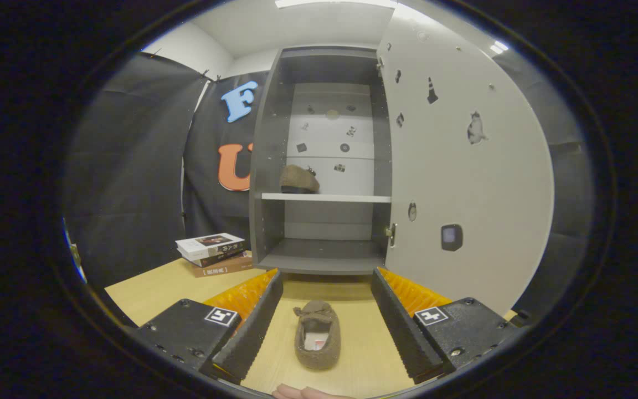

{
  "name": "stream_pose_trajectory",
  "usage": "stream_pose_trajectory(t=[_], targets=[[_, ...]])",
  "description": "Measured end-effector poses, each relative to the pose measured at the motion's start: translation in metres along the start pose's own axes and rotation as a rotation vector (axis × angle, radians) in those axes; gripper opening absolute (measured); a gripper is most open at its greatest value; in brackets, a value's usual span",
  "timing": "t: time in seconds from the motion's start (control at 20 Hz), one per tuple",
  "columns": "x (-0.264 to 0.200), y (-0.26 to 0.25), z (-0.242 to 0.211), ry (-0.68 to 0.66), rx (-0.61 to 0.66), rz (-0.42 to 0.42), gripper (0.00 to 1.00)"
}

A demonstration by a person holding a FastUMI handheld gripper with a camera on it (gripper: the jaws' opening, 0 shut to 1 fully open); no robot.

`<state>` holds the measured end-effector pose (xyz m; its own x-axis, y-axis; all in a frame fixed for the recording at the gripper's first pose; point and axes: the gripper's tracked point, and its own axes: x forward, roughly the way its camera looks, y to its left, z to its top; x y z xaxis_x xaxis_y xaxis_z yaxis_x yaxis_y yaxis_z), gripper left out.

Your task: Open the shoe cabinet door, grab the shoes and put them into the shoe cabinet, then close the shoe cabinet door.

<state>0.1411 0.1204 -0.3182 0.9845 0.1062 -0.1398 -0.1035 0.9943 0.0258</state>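
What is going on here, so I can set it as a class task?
A person's handheld gripper is open, with a brown fabric slipper lying on the light wooden table between its fingers. Beyond them the grey shoe cabinet stands with its white door swung open. A second brown slipper already sits on the white shelf.

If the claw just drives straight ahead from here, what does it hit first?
Likely the brown shoe lying on the table between the open claw's fingers. Beyond it is the open cabinet, lower shelf; depth is hard to judge.

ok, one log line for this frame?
door open | one slipper on shelf | second slipper on table between fingers | gripper open, not gripping
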Motion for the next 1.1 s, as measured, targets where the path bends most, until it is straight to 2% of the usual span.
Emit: stream_pose_trajectory(t=[0.25,0.45,0.6,0.7,0.75,0.8,0.85,0.95,1.05,1.1], targets=[[0.043,0.023,-0.063,0.096,-0.007,0.016,1.0],[0.073,0.039,-0.116,0.223,0.007,0.046,1.0],[0.091,0.037,-0.142,0.305,0.055,0.04,0.95],[0.104,0.039,-0.159,0.36,0.072,0.045,0.88],[0.11,0.043,-0.163,0.374,0.058,0.055,0.82],[0.119,0.036,-0.164,0.366,0.037,0.021,0.78],[0.13,0.03,-0.168,0.381,0.028,-0.001,0.64],[0.144,0.042,-0.184,0.429,0.115,0.048,0.37],[0.148,0.04,-0.181,0.433,0.168,0.042,0.17],[0.147,0.037,-0.176,0.408,0.163,0.041,0.14]])
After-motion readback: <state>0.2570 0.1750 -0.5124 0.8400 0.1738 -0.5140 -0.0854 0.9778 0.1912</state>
